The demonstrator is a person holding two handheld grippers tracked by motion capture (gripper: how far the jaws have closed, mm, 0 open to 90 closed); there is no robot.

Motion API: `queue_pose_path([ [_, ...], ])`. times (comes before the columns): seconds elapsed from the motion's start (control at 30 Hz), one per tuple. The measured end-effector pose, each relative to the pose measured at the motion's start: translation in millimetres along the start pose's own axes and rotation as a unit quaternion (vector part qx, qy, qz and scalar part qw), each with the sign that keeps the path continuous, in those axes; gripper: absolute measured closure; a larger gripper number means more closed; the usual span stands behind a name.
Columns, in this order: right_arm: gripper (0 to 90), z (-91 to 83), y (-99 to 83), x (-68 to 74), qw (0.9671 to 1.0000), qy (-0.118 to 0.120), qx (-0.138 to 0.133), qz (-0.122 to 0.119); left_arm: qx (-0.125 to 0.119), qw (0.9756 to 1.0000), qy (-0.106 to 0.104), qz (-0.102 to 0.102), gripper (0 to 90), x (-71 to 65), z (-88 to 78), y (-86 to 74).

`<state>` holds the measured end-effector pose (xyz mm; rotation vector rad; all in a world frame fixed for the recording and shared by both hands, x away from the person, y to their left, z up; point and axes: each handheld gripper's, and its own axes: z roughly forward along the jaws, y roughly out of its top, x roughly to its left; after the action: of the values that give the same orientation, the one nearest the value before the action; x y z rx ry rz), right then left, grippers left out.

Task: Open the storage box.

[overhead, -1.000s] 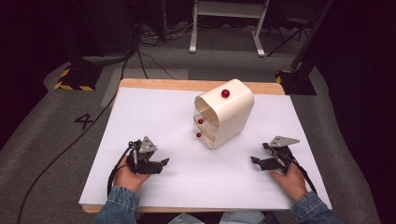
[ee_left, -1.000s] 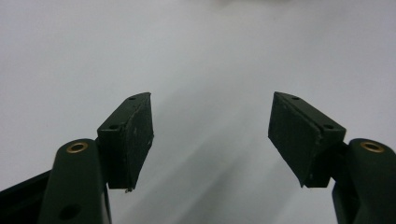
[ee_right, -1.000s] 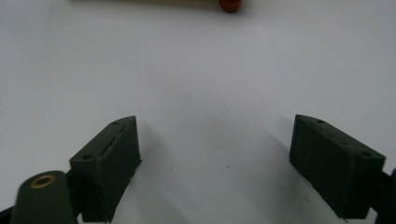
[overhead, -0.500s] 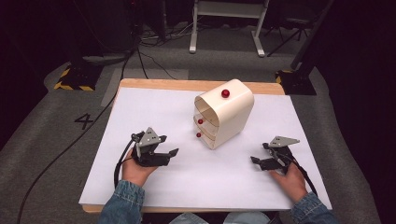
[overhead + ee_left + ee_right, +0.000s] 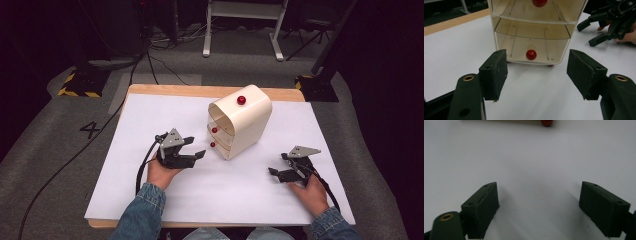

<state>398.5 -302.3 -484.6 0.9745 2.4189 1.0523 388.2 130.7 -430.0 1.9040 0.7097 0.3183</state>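
Observation:
A cream cabinet of small drawers [image 5: 247, 120] stands right of the middle of the white table top [image 5: 150, 120], with a red knob [image 5: 241, 100] on top and two on its drawer fronts. My left gripper [image 5: 196, 146] hovers open just left of the lowest drawer. In the left gripper view its jaws [image 5: 536, 72] frame the bottom drawer's red knob [image 5: 531, 54], a short way off, with nothing between them. My right gripper [image 5: 278, 164] rests open on the table to the cabinet's right. Its jaws [image 5: 539, 205] hold only bare white surface, and a red foot [image 5: 547, 122] shows at the top edge.
The table's wooden edge [image 5: 200, 91] runs behind the cabinet. Cables [image 5: 165, 65], a yellow-and-black striped base [image 5: 80, 85] and a white stand's legs [image 5: 240, 30] lie on the floor beyond. The right gripper [image 5: 609, 22] shows at the upper right of the left gripper view.
My left gripper has moved right and forward toward the cabinet's lower drawers, lifting slightly. The right gripper has stayed where it was.

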Motion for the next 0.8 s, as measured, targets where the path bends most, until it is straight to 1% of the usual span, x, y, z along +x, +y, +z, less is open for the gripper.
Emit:
queue_pose_path([
  [0.03, 15.9, 0.0, 0.0, 0.0, 1.0, 0.0, 0.0, 0.0, 0.0, 1.0, -0.002, 0.003, 33.8, 0.6, 3.3, -0.2],
  [0.1, 15.7, 0.0, 0.0, 0.1, 1.0, -0.001, 0.0, 0.0, 0.0, 0.9999, -0.011, 0.003, 34.5, 0.6, 11.3, -1.5],
  [0.23, 15.5, 0.0, 0.0, 0.2, 1.0, -0.002, 0.001, 0.0, 0.009, 0.9999, -0.014, 0.003, 35.4, 0.8, 25.9, -2.6],
  [0.37, 15.4, 0.0, 0.0, 0.2, 1.0, -0.002, 0.001, 0.0, 0.003, 0.9998, -0.015, -0.008, 38.7, 4.1, 38.0, -4.9],
  [0.4, 15.4, 0.0, 0.0, 0.3, 1.0, -0.003, 0.001, 0.0, 0.002, 0.9998, -0.016, -0.015, 40.3, 5.2, 40.8, -5.9],
  [0.43, 15.4, 0.0, 0.0, 0.4, 1.0, -0.003, 0.001, -0.001, 0.002, 0.9998, -0.016, -0.015, 42.9, 5.2, 40.8, -5.9],
  [0.5, 15.4, -0.1, 0.0, 0.5, 1.0, -0.004, 0.0, -0.002, 0.007, 0.9995, -0.015, -0.025, 48.2, 9.0, 48.5, -9.5],
  [0.57, 15.4, -0.1, 0.0, 0.6, 1.0, -0.004, 0.0, -0.002, 0.009, 0.9995, -0.015, -0.027, 52.1, 10.5, 50.5, -10.6],
  [0.6, 15.3, -0.1, 0.0, 0.8, 1.0, -0.004, 0.0, -0.003, 0.011, 0.9992, -0.021, -0.031, 54.1, 12.3, 54.1, -12.6],
  [0.63, 15.3, -0.2, -0.1, 0.9, 1.0, -0.004, 0.0, -0.003, 0.012, 0.9994, -0.021, -0.026, 55.2, 12.7, 55.6, -13.3],
  [0.67, 15.3, -0.2, -0.1, 0.9, 1.0, -0.004, 0.0, -0.003, 0.012, 0.9994, -0.021, -0.026, 56.4, 12.7, 55.6, -13.3],
  [0.73, 15.3, -0.3, -0.1, 1.1, 1.0, -0.005, -0.001, -0.004, 0.016, 0.9996, -0.02, -0.009, 59.5, 11.2, 60.2, -14.5],
  [0.8, 15.3, -0.3, -0.1, 1.1, 1.0, -0.005, -0.001, -0.004, 0.024, 0.9995, -0.018, 0.0, 66.2, 9.4, 62.1, -14.8],
])
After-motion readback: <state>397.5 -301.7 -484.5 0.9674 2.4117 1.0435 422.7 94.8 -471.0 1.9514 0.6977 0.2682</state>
